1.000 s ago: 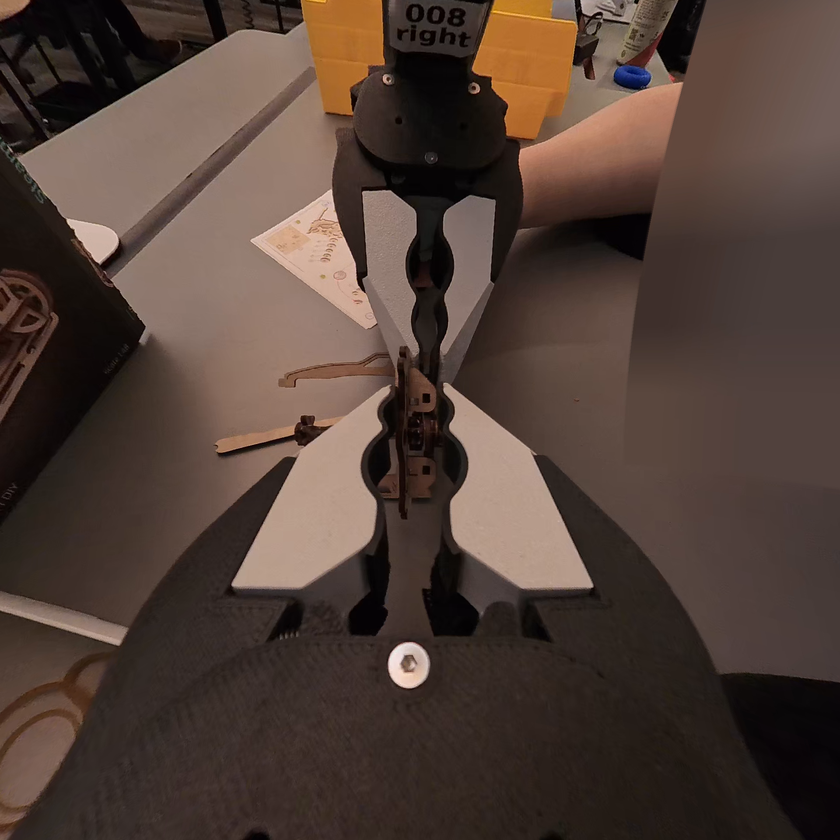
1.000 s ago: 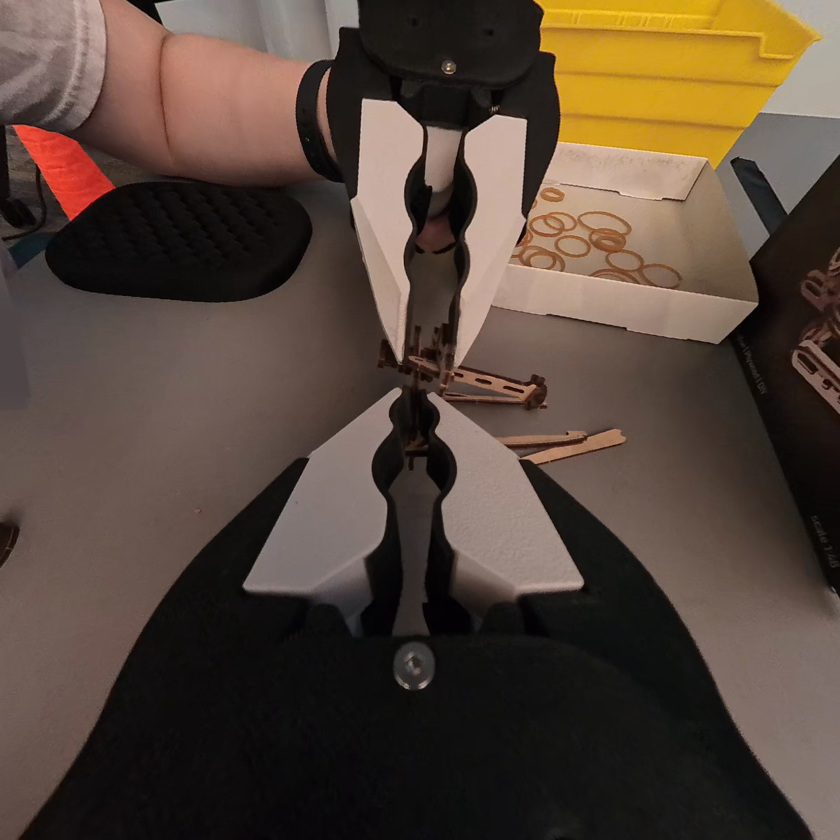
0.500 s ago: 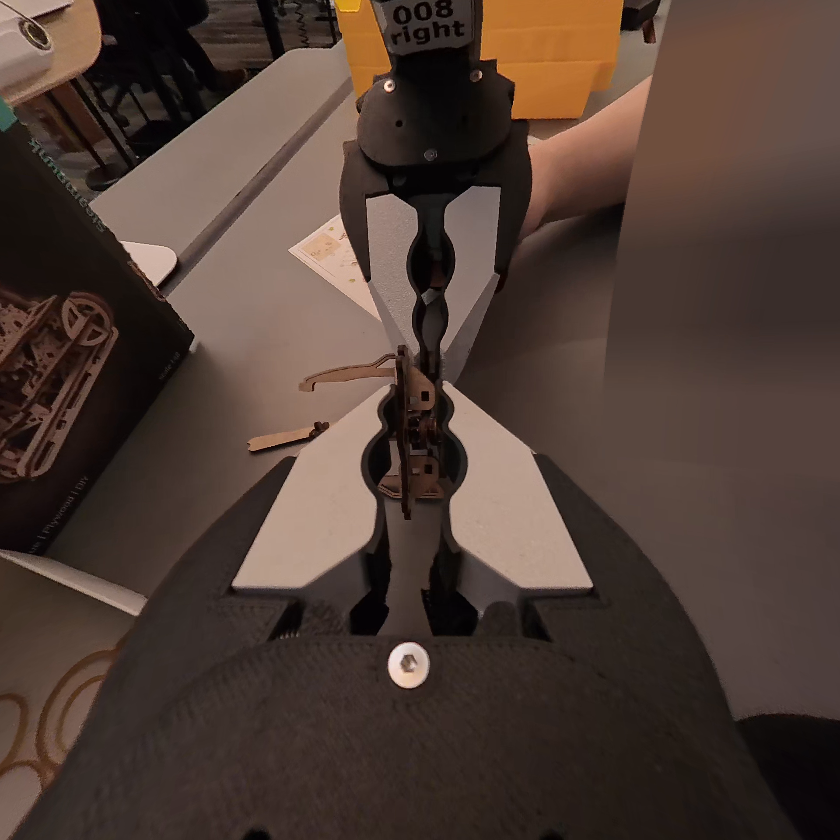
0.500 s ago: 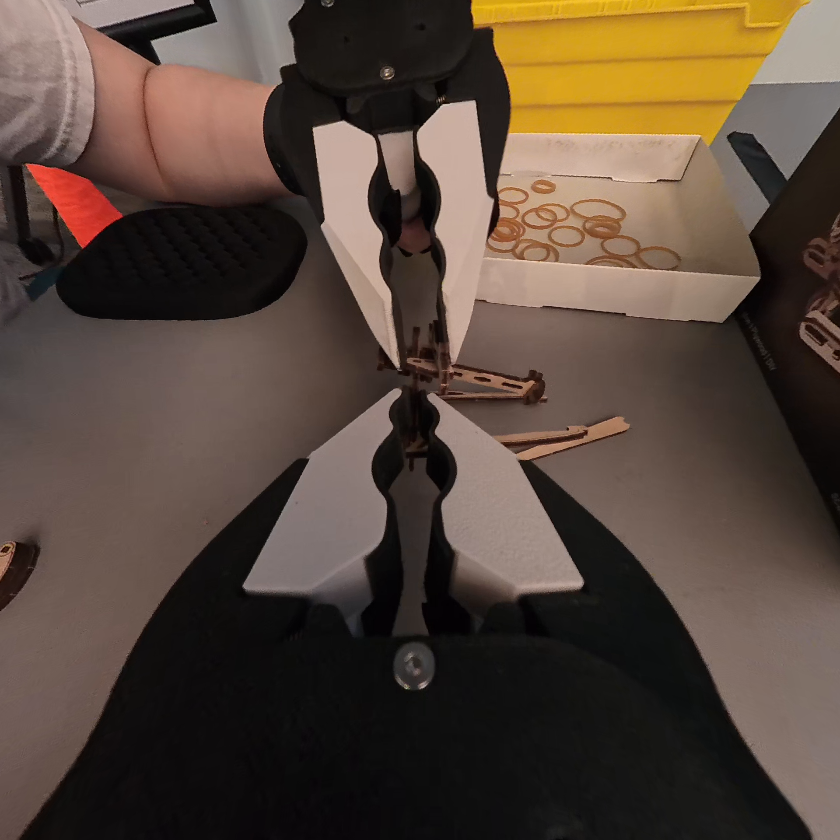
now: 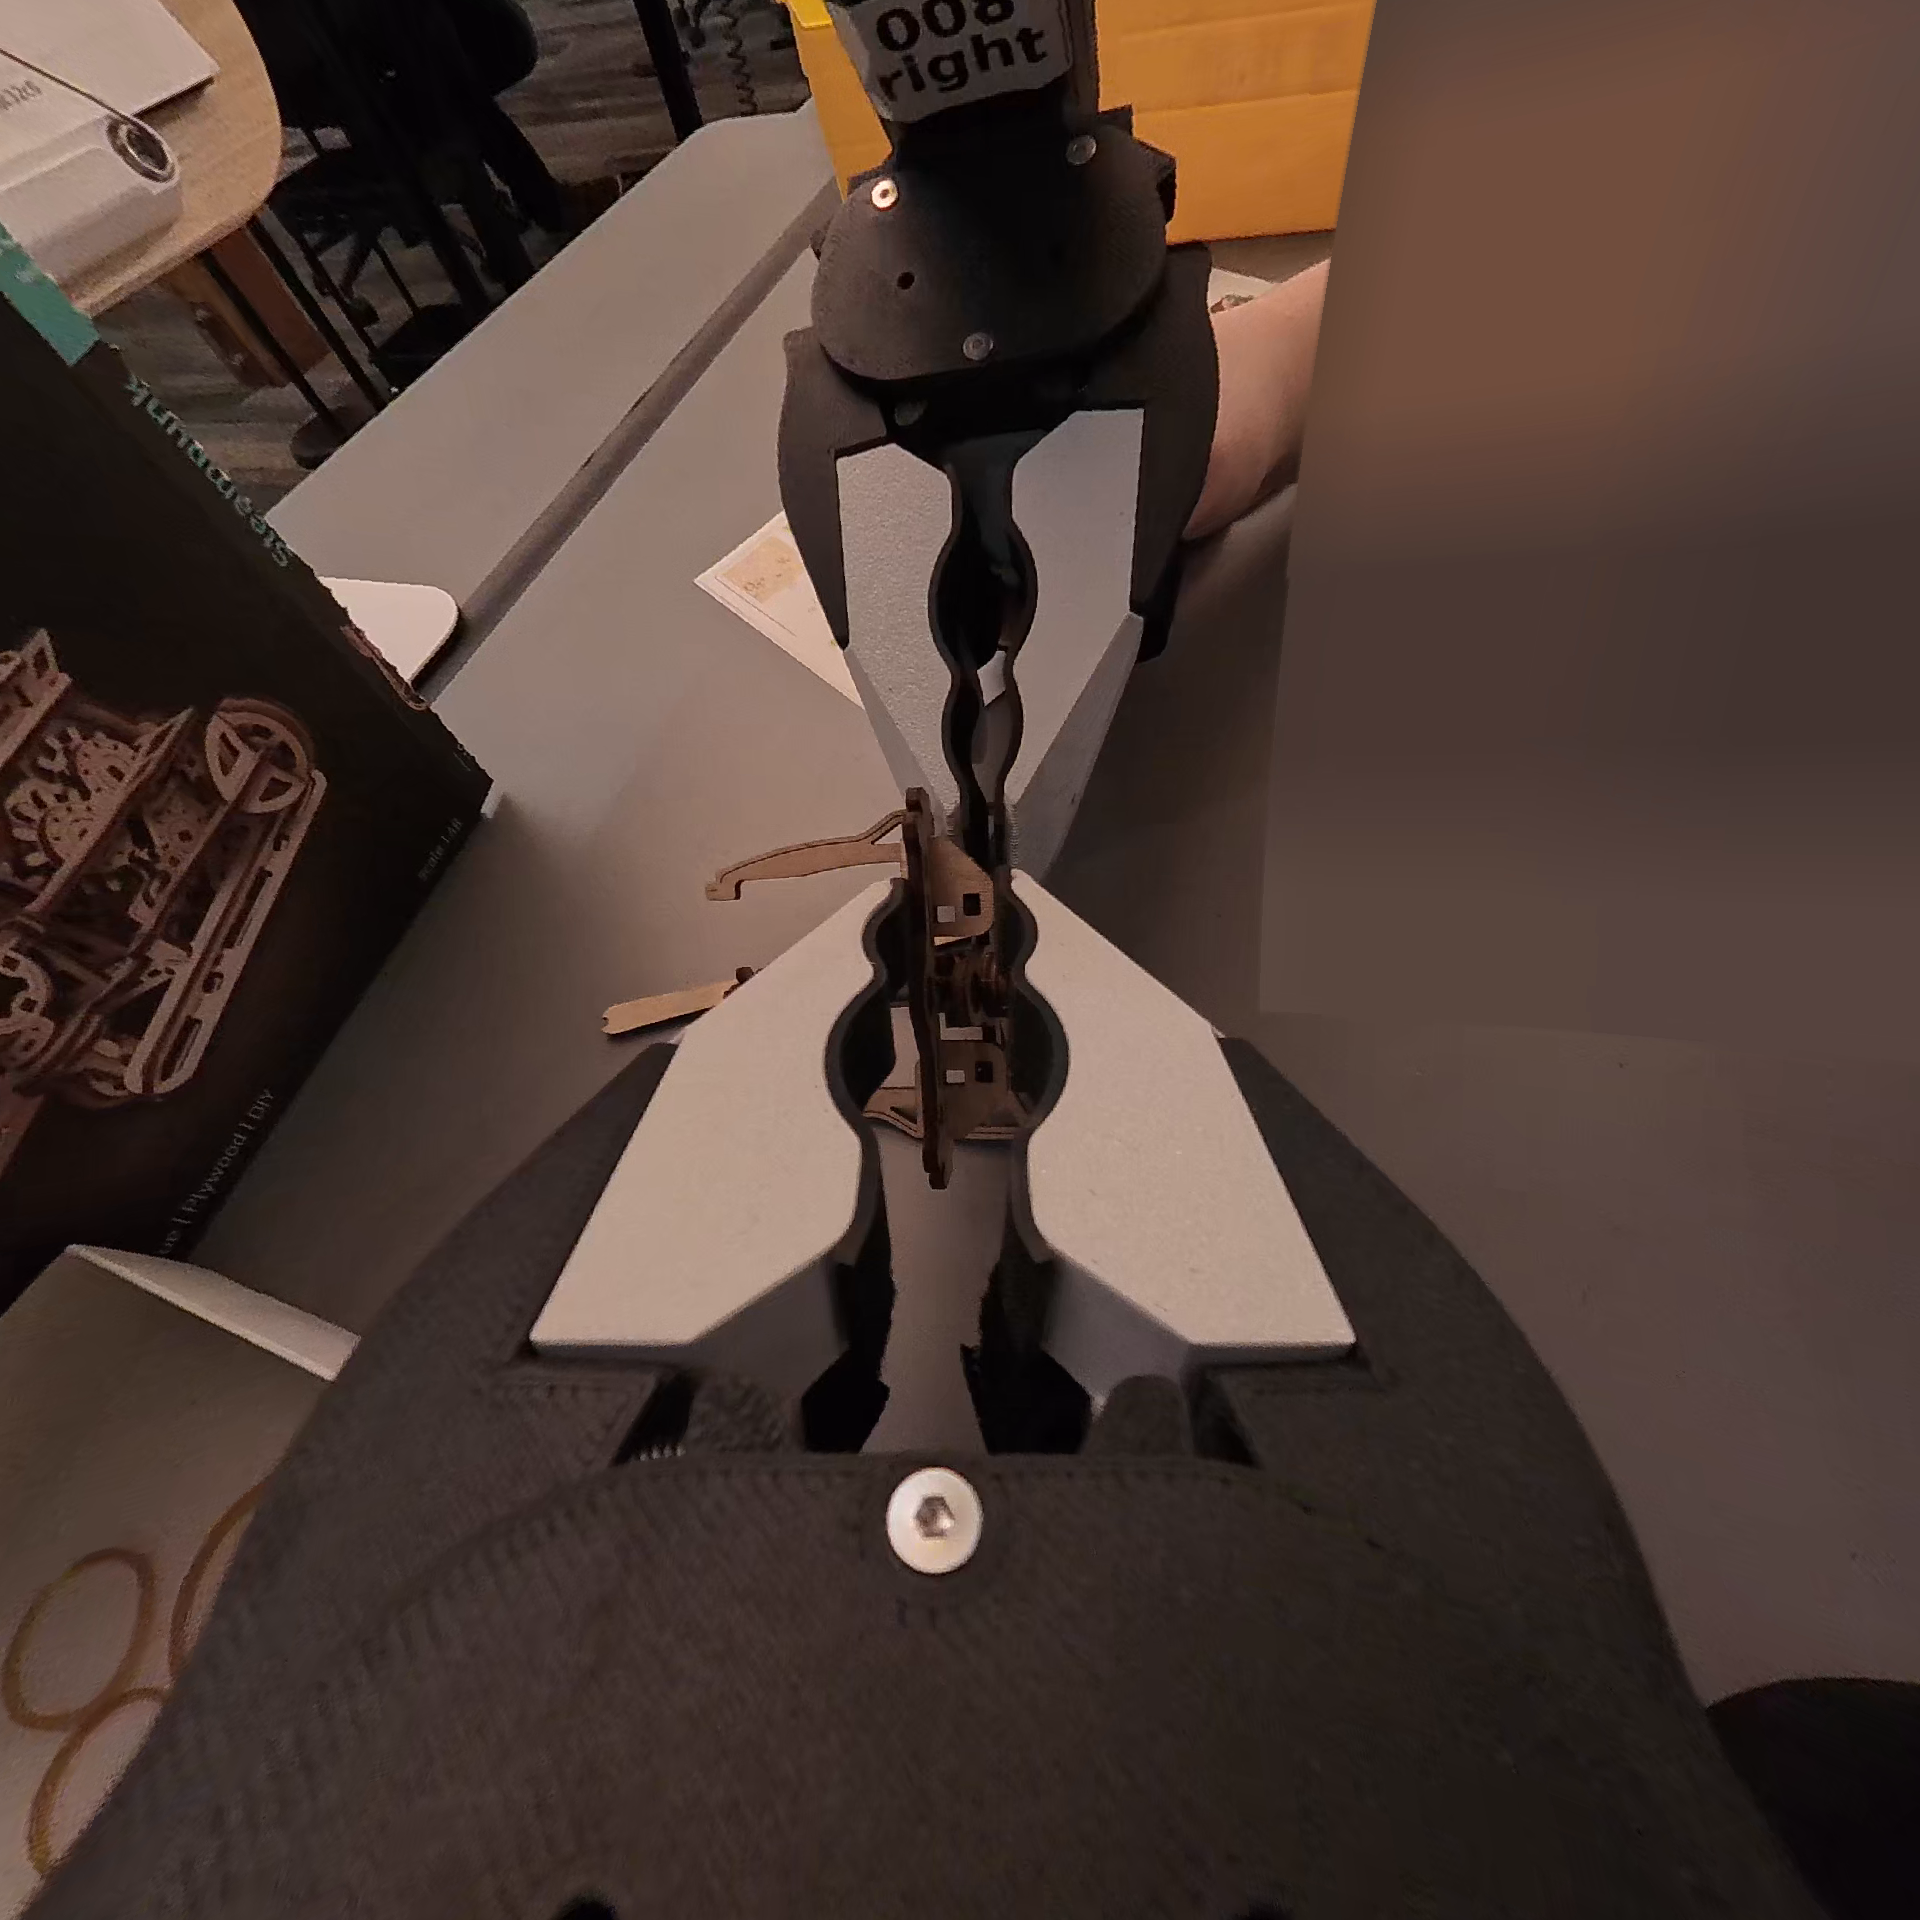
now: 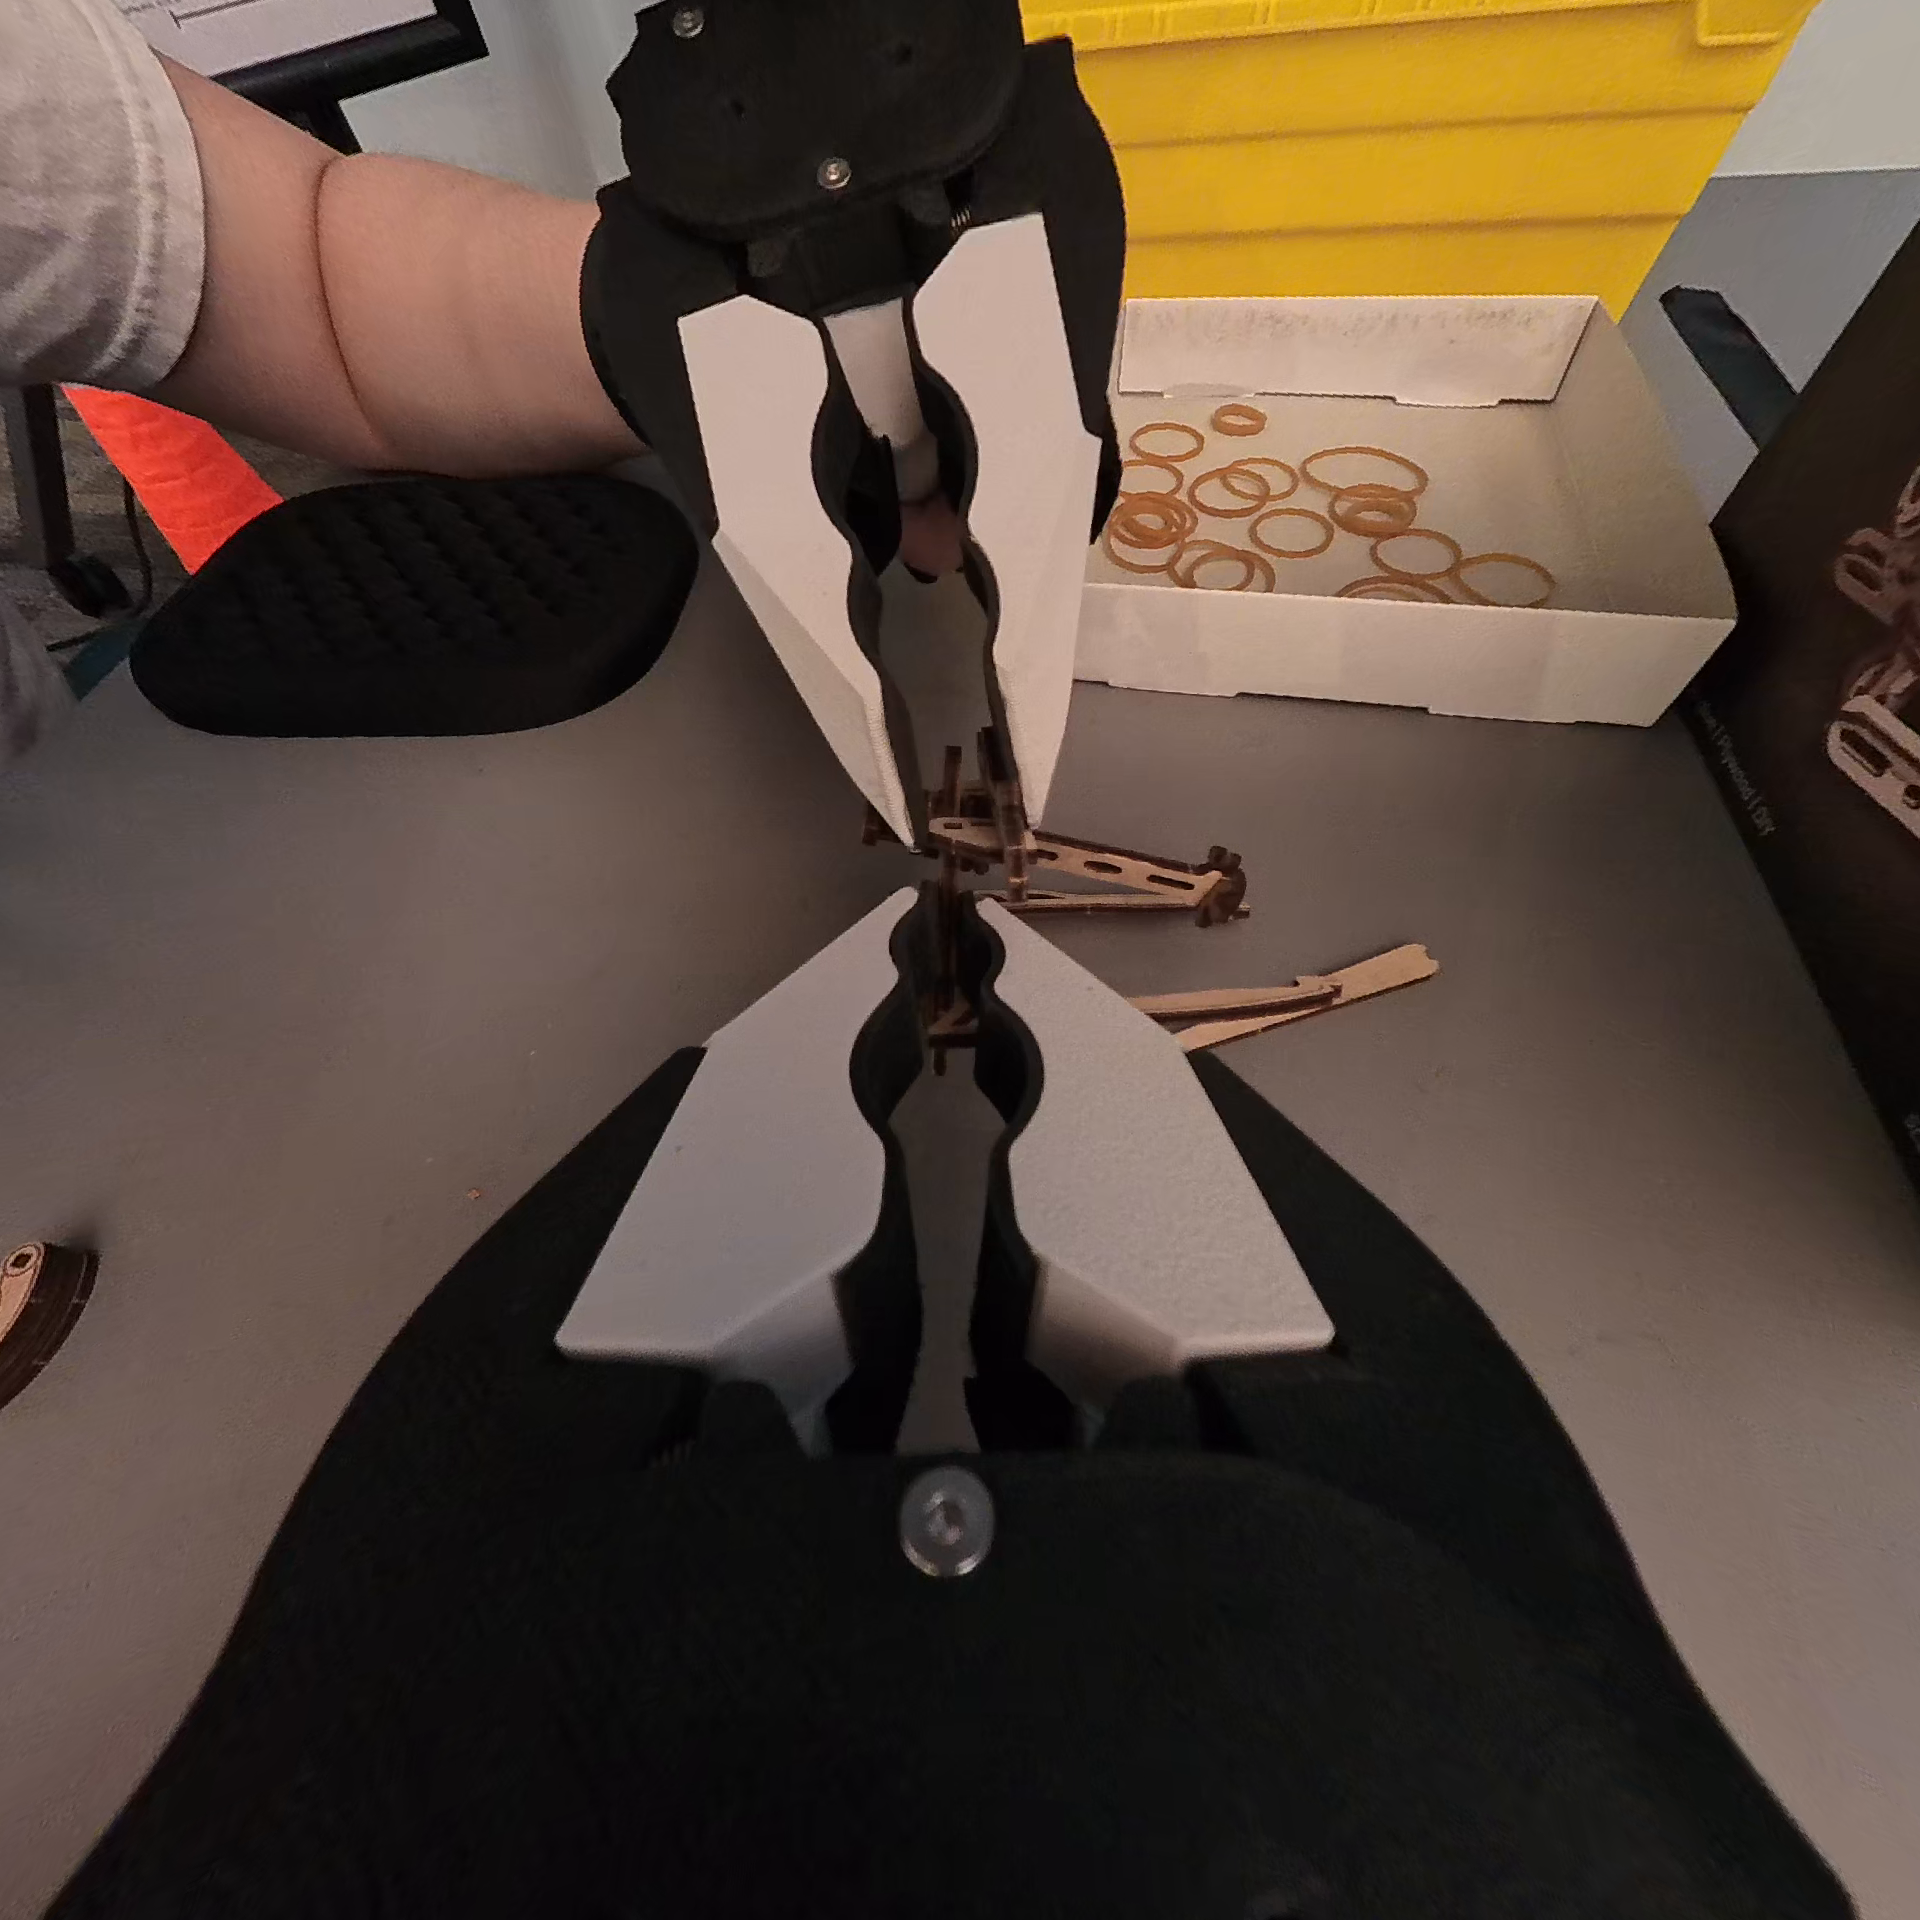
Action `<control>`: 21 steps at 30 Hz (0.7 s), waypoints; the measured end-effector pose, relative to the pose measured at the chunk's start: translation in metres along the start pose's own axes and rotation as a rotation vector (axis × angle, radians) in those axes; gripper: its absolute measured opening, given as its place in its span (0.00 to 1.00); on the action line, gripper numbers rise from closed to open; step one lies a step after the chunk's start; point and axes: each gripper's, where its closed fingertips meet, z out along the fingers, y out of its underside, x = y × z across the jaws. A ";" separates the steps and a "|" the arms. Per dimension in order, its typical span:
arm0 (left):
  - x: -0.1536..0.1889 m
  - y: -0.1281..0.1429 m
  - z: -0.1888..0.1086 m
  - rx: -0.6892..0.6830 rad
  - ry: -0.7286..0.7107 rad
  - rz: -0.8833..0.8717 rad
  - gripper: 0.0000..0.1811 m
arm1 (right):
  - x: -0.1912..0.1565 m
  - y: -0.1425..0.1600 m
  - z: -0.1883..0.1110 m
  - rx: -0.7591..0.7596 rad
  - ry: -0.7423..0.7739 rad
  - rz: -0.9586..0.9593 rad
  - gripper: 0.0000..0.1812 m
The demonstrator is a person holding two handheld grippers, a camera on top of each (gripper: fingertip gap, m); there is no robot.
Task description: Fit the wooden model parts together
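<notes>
At frame centre, a slotted brown wooden assembly [image 5: 961, 997] stands on edge. The left gripper [image 5: 951, 904] is clamped on it. The right gripper [image 6: 940, 914], tip to tip with it, pinches a small wooden part [image 6: 940, 997].

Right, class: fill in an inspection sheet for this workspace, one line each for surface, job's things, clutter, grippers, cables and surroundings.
Surface: grey table, mostly bare.
Job's things: wooden sub-assembly in left gripper; small wooden part in right gripper; slotted wooden strut and flat wooden strips lying on the table.
Clutter: white tray of rubber bands, dark kit box, instruction sheet, black pad, round wooden piece.
Grippers: both shut on their parts, tips nearly meeting.
Cables: nothing seen.
Surroundings: yellow bin, orange cone, person's forearm.
</notes>
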 end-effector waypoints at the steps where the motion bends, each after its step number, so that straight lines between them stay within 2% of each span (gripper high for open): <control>1: 0.000 0.000 0.000 0.003 -0.004 0.003 0.08 | 0.000 0.000 0.000 0.001 0.000 0.002 0.00; 5: 0.001 -0.001 -0.001 -0.015 0.009 -0.002 0.08 | -0.001 0.000 0.000 0.009 -0.007 -0.010 0.01; 6: 0.000 -0.001 -0.002 -0.016 0.016 -0.016 0.11 | -0.001 0.000 0.001 0.015 -0.006 -0.012 0.01; 7: -0.003 -0.001 -0.003 -0.013 0.016 -0.042 0.23 | -0.001 0.000 0.001 0.021 -0.007 -0.016 0.01; 8: -0.004 -0.003 -0.007 -0.008 0.041 -0.073 0.29 | -0.001 0.000 0.000 0.026 -0.010 -0.020 0.01; 10: -0.001 -0.012 -0.021 0.044 0.124 -0.133 0.22 | -0.003 0.001 -0.002 0.036 -0.022 -0.050 0.01; 12: -0.008 -0.010 -0.029 0.041 0.122 -0.162 0.20 | -0.007 0.001 -0.005 0.046 -0.038 -0.094 0.01; 15: 0.002 0.006 -0.027 -0.043 0.178 -0.125 0.17 | -0.009 -0.004 -0.009 0.085 -0.039 -0.149 0.01; 17: 0.011 0.013 -0.024 -0.080 0.207 -0.075 0.10 | -0.012 -0.009 -0.014 0.130 -0.048 -0.188 0.01; 21: 0.013 0.004 -0.025 -0.050 0.181 -0.018 0.05 | -0.016 -0.015 -0.022 0.190 -0.041 -0.285 0.00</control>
